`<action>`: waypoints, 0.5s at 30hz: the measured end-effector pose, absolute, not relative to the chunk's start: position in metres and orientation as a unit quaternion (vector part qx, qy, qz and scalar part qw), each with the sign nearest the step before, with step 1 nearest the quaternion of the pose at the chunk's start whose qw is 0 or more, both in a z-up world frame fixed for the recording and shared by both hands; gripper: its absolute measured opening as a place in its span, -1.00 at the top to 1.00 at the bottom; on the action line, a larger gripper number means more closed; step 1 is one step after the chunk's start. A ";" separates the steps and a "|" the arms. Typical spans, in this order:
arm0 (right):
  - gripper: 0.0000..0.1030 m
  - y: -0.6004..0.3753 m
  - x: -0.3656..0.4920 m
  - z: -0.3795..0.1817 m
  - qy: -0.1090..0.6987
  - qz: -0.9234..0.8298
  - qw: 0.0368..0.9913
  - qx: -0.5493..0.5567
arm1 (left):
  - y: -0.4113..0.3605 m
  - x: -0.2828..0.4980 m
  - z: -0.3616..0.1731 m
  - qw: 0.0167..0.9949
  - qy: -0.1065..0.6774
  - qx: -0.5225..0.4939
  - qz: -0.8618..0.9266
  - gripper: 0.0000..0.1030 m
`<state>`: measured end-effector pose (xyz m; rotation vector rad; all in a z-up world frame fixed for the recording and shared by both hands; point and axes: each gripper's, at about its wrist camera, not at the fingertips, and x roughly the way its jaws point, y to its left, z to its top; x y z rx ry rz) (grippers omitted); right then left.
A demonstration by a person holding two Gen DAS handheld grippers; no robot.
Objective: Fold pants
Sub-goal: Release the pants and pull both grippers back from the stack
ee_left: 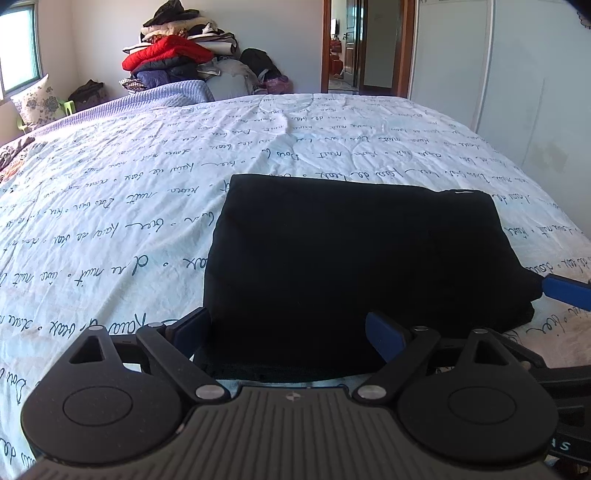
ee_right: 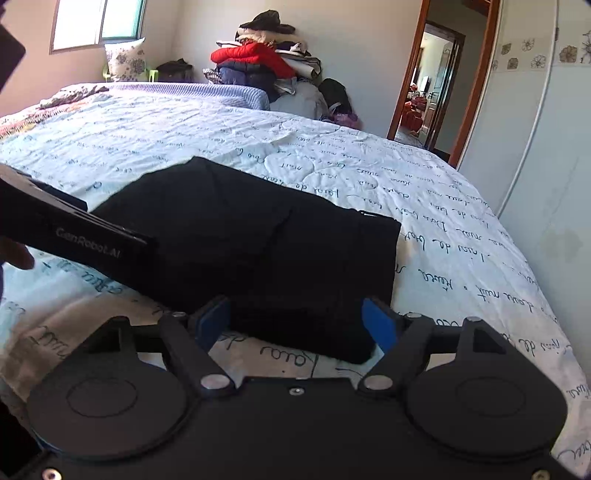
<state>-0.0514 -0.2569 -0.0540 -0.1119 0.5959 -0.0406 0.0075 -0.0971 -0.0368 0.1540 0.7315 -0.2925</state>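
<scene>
Both hand-held grippers, left (ee_left: 288, 332) and right (ee_right: 297, 325), were held wide open beside black pants (ee_left: 351, 251) folded flat on the bed (ee_left: 110, 221). Clothes (ee_left: 173, 55) were piled behind.

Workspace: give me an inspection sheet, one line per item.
Surface: bed under a white quilt with script print, creased.
Job's things: black pants, folded into a compact rectangle, lying flat on the quilt.
Clutter: heap of clothes beyond the far edge; floral pillow by the window.
Grippers: left gripper open, fingers astride the pants' near edge; right gripper open at the pants' near corner.
Cables: nothing seen.
Surroundings: window, open doorway, white wardrobe.
</scene>
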 end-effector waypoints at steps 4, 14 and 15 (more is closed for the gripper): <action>-0.69 -0.253 -0.066 -0.049 0.285 -0.038 0.957 -0.025 | -0.094 -0.001 -0.034 0.921 0.354 0.075 -0.142 -0.80; -0.87 -0.228 -0.076 -0.055 0.311 -0.088 0.946 0.007 | -0.071 -0.022 -0.037 0.918 0.366 0.072 -0.135 -0.81; -0.87 -0.226 -0.076 -0.056 0.315 -0.089 0.945 0.006 | -0.067 -0.024 -0.037 0.919 0.366 0.070 -0.132 -0.81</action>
